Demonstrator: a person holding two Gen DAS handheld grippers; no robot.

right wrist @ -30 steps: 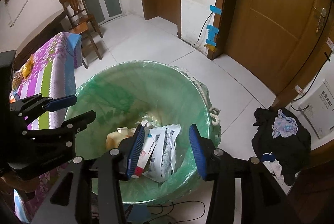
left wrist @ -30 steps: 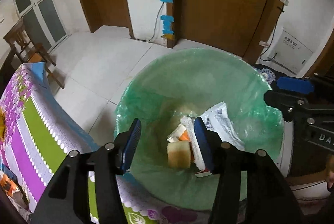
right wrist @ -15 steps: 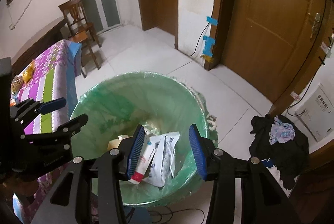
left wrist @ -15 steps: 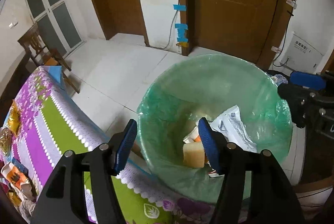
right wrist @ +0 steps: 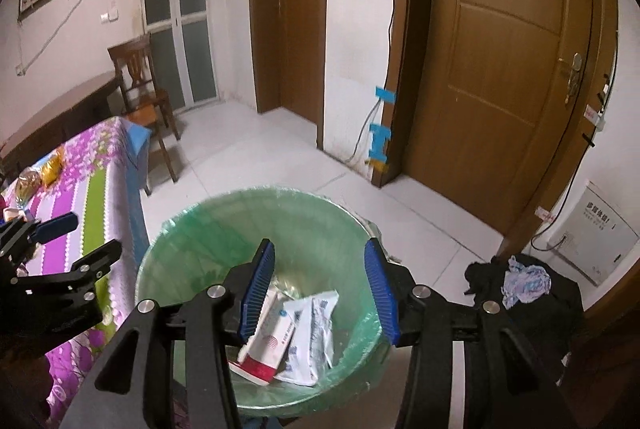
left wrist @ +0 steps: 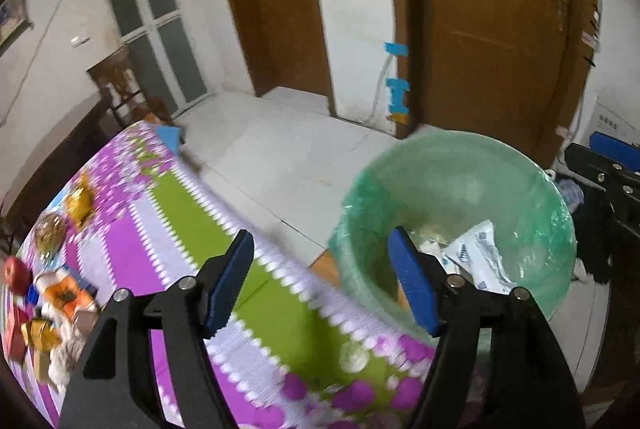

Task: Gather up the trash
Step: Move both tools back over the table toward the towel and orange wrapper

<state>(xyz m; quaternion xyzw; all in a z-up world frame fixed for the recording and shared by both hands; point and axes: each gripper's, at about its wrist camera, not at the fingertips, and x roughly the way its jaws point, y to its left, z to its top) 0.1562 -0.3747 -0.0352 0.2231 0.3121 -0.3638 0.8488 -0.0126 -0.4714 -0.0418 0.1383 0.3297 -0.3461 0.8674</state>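
Both tongs are spread and carry nothing: the right gripper (right wrist: 320,287) hangs over the bin (right wrist: 192,225), the left gripper (left wrist: 320,281) beside it, over the table (left wrist: 172,201). Wrappers (right wrist: 308,333) already lie in the bin; by my reckoning packets (left wrist: 60,293) on the table's far end remain.

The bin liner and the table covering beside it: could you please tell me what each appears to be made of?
The bin liner looks like thin translucent green plastic film: it wrinkles, shines, and bunches over the rim. The table covering seems a printed cloth or vinyl sheet with purple, green and white stripes and flowers; it drapes over the edge, but blur leaves the finish open.
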